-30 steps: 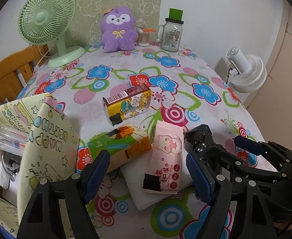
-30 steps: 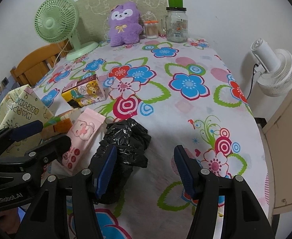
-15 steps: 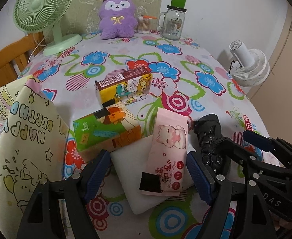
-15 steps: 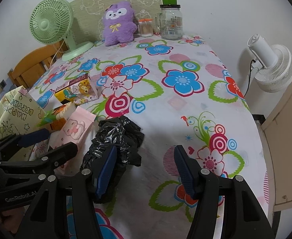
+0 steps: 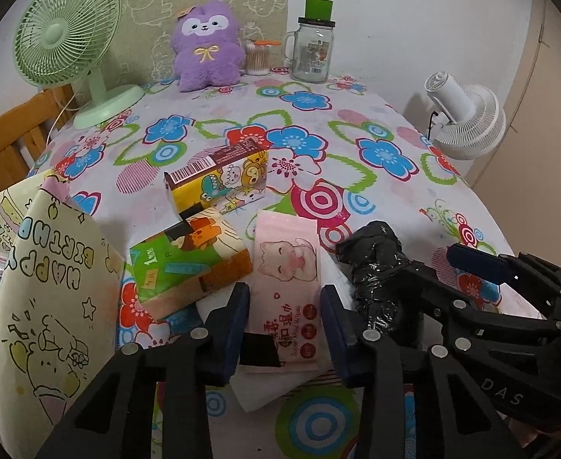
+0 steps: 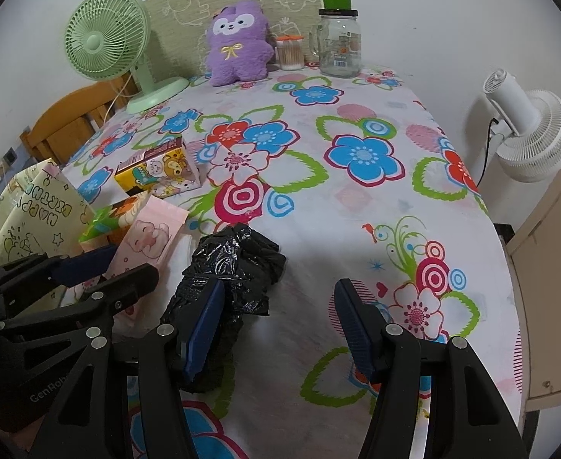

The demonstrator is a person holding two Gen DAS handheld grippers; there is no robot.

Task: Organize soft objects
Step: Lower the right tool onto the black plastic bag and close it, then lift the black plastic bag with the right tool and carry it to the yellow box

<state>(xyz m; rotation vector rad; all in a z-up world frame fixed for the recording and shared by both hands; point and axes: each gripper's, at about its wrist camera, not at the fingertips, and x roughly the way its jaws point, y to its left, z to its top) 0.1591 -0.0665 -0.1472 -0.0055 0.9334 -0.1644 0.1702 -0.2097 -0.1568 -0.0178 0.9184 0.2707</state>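
The left hand-held gripper (image 5: 285, 317) has just been closing and now stands narrow, its blue pads on either side of a flat pink wet-wipes pack (image 5: 286, 287) printed with a cartoon cat; whether the pads actually press on it cannot be told. The pack reads "Super Mini Wipes" and lies on a white foam pad (image 5: 269, 386). The right hand-held gripper (image 6: 278, 325) stands fairly wide and holds nothing, with its left pad touching a crumpled black plastic bag (image 6: 238, 264) that lies just right of the wipes.

Both are over a surface (image 6: 356, 199) covered in a white cloth with large blue, red and pink flowers.

Just left of the wipes sits a green and orange tissue packet (image 5: 188, 264), and behind it a yellow cartoon-animal tissue packet (image 5: 223, 183) with a barcode. At the left edge stands an open cream gift bag (image 5: 54, 294) printed "HAPPY BIRTHDAY".

At the far end, against a white wall, are a pale green desk fan (image 5: 73, 46), a purple plush toy (image 5: 207, 49), a small jar of cotton swabs (image 5: 258, 57) and a glass mug-jar with a green lid (image 5: 313, 46). A white fan (image 6: 529, 130) stands beyond the right edge, and a wooden chair (image 6: 73, 122) at the left.
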